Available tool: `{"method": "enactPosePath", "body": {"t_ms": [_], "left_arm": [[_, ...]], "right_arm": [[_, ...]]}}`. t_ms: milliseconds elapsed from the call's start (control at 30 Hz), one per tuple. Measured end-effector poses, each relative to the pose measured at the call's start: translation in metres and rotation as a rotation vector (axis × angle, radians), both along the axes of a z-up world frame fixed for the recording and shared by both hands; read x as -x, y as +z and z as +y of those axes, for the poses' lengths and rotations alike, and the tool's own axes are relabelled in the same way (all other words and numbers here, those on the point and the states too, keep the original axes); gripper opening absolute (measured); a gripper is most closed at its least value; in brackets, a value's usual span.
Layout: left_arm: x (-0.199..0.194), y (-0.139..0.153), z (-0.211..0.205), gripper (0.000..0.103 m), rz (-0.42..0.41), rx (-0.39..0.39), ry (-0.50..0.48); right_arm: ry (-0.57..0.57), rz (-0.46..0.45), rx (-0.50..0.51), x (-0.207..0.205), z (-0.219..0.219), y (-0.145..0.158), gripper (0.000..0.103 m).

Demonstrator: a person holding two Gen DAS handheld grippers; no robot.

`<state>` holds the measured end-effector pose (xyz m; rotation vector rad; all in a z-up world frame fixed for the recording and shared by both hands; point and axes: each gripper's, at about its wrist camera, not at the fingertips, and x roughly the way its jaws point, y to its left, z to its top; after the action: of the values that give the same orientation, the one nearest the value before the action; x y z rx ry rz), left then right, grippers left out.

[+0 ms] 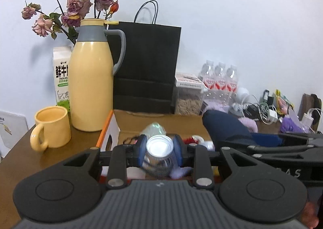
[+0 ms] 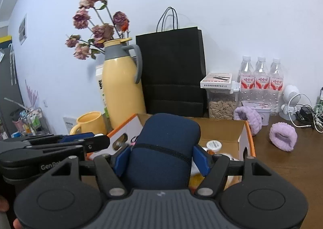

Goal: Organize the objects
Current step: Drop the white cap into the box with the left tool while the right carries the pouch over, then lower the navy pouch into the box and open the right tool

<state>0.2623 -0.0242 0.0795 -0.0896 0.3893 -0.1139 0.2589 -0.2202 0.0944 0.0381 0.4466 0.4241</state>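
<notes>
Two items are held, one per gripper, both above the open cardboard box (image 2: 222, 128). The small silvery can (image 1: 159, 154) looks light, thin-walled and slick, so it is judged easy to dent or slip; it is pinched across its body between the left gripper (image 1: 159, 153) pads, base towards the camera. The navy padded pouch (image 2: 163, 148) looks soft and compressible; it is clamped round its middle by the right gripper (image 2: 163, 160), upper end projecting forward. Yellow flask (image 1: 90, 87) and mug (image 1: 51, 129) stand just left of the box.
</notes>
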Motion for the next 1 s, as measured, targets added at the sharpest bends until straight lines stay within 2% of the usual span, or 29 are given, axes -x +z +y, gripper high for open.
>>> {"method": "enactPosePath", "body": {"t_ms": [400,633,667,700,733,767,800,833,1000], "left_arm": [[-0.083,-0.012,0.017,0.029,0.036,0.025,0.037],[-0.113,-0.029,0.019,0.030,0.069,-0.001,0.011],[-0.114,-0.030,0.020,0.038,0.069,0.000,0.011],[-0.115,-0.031,0.021,0.060,0.072,0.002,0.012],[-0.115,-0.032,0.023,0.073,0.069,0.007,0.014],[-0.114,-0.032,0.025,0.097,0.062,0.015,0.017],[-0.112,-0.031,0.026,0.103,0.048,0.020,0.025],[-0.110,-0.030,0.025,0.103,0.032,0.020,0.033],[-0.109,-0.027,0.023,0.103,0.033,0.012,0.043]], "right_arm": [[-0.037,0.021,-0.054,-0.090,0.010,-0.020,0.067],[-0.026,0.071,-0.026,-0.123,0.013,-0.041,0.068],[-0.025,0.081,-0.022,-0.124,0.012,-0.043,0.069],[-0.028,0.090,-0.015,-0.125,0.012,-0.045,0.071],[-0.037,0.090,-0.009,-0.126,0.010,-0.046,0.074],[-0.047,0.089,-0.003,-0.125,0.008,-0.047,0.088],[-0.055,0.088,0.001,-0.125,0.006,-0.047,0.095],[-0.062,0.081,0.002,-0.123,0.003,-0.046,0.103],[-0.082,0.062,0.002,-0.116,-0.004,-0.042,0.103]]}}
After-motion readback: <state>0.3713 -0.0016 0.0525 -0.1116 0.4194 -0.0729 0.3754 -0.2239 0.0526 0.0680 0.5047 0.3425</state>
